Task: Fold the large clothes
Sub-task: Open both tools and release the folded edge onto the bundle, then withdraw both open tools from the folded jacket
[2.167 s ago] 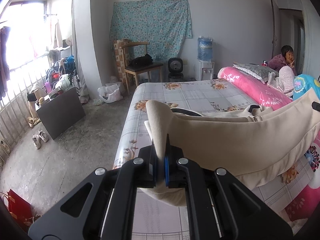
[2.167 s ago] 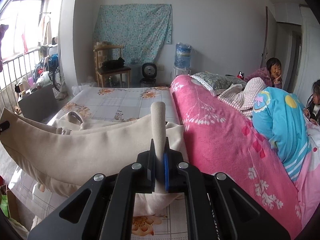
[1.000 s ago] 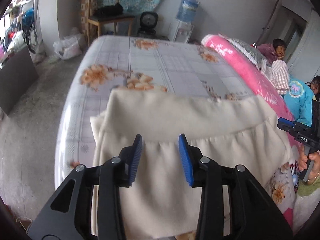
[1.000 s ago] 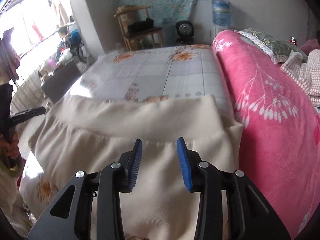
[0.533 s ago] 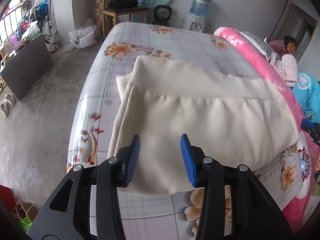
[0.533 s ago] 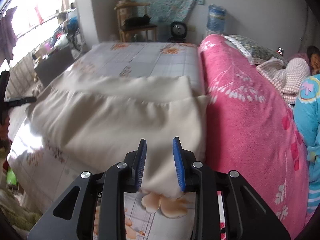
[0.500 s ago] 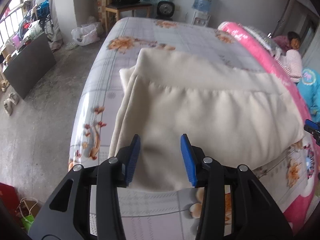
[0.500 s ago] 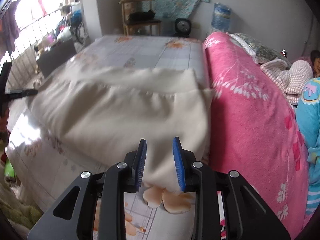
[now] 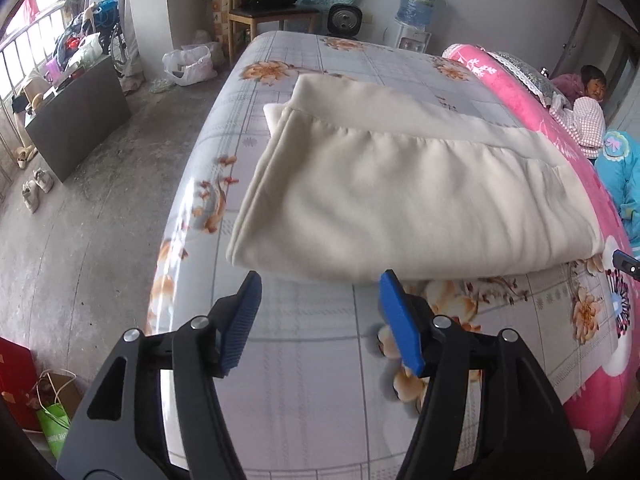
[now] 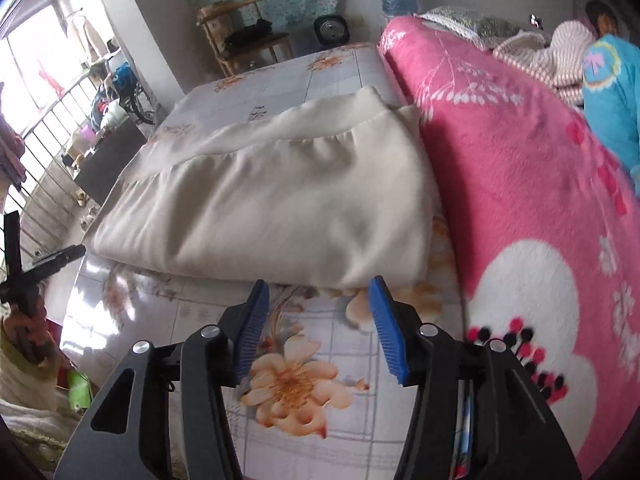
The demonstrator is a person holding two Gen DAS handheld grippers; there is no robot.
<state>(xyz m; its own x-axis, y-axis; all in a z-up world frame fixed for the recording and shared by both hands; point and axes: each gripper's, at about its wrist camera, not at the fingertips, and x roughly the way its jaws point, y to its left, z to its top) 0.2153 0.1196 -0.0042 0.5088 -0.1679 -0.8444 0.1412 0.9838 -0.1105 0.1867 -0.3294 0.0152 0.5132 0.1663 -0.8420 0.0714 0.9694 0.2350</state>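
Left wrist view: folded cream fleece garment (image 9: pixel 408 196) across frame centre on floral plastic-covered bed (image 9: pixel 304 392); left gripper (image 9: pixel 320 322) spread wide, empty, just below its near edge.

Right wrist view: same garment (image 10: pixel 276 200) at centre-left beside pink flowered blanket (image 10: pixel 520 168); right gripper (image 10: pixel 316 320) spread, holding nothing.

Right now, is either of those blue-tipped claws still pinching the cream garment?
No: the left gripper and right gripper are both open, short of the folded cream garment lying on the bed.

bare floral sheet (image 9: pixel 304 360) before the folded cream garment (image 9: pixel 400 200); pink blanket (image 10: pixel 540 200) crowding the right
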